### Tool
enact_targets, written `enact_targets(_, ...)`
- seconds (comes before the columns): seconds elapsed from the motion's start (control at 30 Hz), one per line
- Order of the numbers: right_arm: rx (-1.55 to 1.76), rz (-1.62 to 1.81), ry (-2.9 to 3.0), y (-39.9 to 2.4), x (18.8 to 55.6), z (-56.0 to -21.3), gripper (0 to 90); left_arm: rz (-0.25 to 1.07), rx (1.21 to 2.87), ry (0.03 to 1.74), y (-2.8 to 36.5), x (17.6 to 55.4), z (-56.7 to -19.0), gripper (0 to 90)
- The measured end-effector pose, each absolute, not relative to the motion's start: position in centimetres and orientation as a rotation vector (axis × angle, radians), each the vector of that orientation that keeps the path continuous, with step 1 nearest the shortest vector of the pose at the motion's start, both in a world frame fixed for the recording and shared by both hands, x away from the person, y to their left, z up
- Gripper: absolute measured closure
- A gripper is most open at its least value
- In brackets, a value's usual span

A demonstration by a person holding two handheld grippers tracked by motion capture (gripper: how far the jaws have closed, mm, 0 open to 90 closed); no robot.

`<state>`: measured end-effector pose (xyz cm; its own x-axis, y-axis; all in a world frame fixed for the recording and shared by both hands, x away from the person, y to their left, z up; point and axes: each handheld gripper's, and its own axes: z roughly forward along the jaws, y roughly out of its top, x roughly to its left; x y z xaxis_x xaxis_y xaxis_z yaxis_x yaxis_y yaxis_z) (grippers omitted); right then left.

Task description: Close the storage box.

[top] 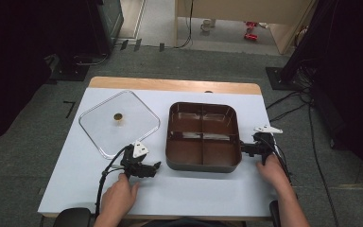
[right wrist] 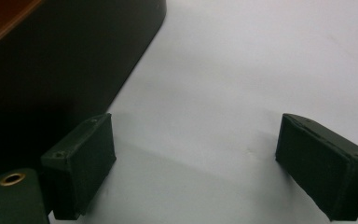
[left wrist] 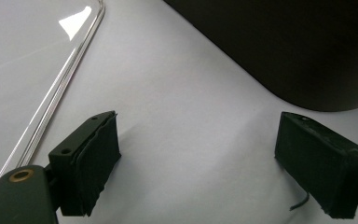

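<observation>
Left hand (top: 118, 196): enters from the near table edge, forearm cut off by the frame; grips the left gripper (top: 157, 166). Its jaws stand wide apart with nothing but bare table (left wrist: 186, 140) between them. In the left gripper view the lower parts of both jaws are cut off by the frame.

Right hand (top: 272, 171): likewise cropped at the forearm; holds the right gripper (top: 242, 148). Jaws spread wide, nothing between them. The jaw tips sit just beside the tray's right wall; whether they touch it cannot be told from the high view.

Divided tray (top: 203, 137): dark, rounded corners, brown interior split into four compartments, lying between the two grippers. Beyond the left gripper's right jaw, its outer wall (left wrist: 284, 46) is a dark mass without detail, top cut off. By the right gripper's left jaw the wall (right wrist: 65, 60) is equally dark, with a sliver of brown interior at the upper corner.

Clear lid (top: 119, 123): flat on the table, beyond the left gripper's left jaw, apart from the tray. A small brass-coloured knob (top: 118, 116) at its centre. In the left gripper view, its rim (left wrist: 70, 74) and a glare patch show.

Floor (top: 170, 61): grey carpet beyond the table; small red and white items farther off, too small to identify.
</observation>
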<state>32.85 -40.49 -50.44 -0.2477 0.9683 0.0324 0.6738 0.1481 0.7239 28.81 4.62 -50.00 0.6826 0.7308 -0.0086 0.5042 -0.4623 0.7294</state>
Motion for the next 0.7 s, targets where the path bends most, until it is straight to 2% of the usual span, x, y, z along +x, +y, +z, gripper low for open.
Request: enact_targets(0.7, 1.565, 0.881, 1.987, -40.49, 32.85, -50.44, 11.2, 0.405, 2.167, 0.942, 4.56, 28.77, -49.99, 13.5)
